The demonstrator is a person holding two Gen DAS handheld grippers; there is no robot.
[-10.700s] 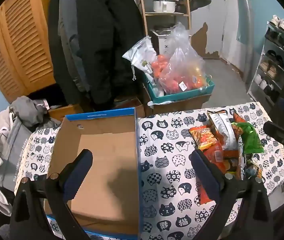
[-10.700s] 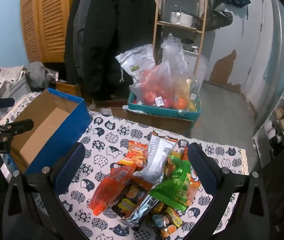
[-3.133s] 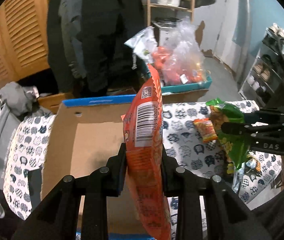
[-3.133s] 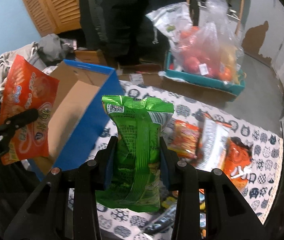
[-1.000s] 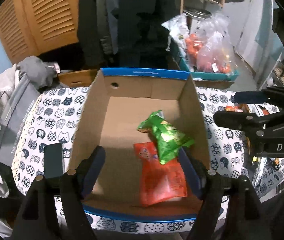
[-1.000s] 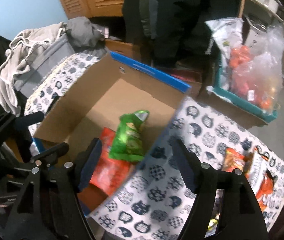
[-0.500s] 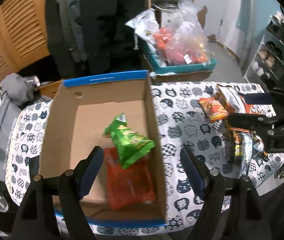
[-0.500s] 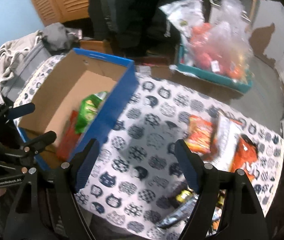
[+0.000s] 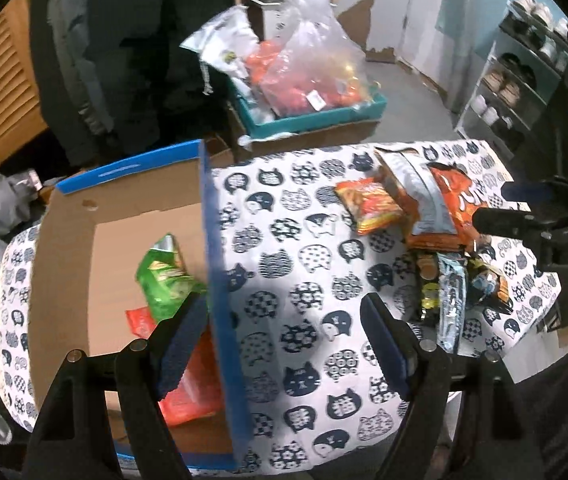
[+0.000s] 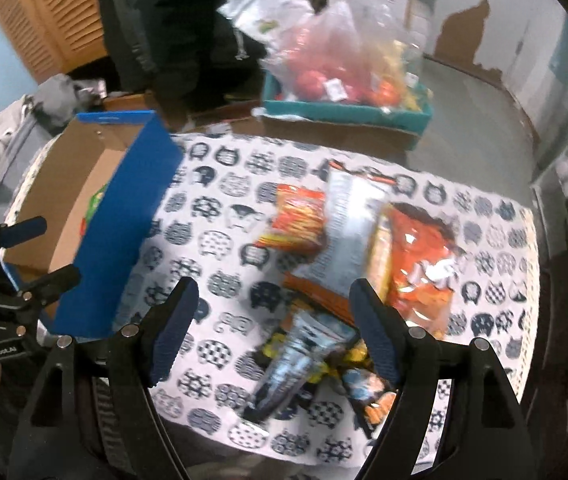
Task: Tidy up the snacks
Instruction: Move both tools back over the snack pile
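Snack pile (image 10: pixel 347 264) at two o'clock of box (image 9: pixel 212 240); both claws wide, empty; overlapping packets risk double-grab.

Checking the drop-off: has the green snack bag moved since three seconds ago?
Yes. It left the right tongs and now lies inside the cardboard box, the green snack bag overlapping the red one.

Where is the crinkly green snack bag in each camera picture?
Left wrist: green snack bag lies left of centre, inside the cardboard box.
Right wrist: only a green sliver peeks over the box's blue wall, far left.
Shared landmark: blue-sided cardboard box.
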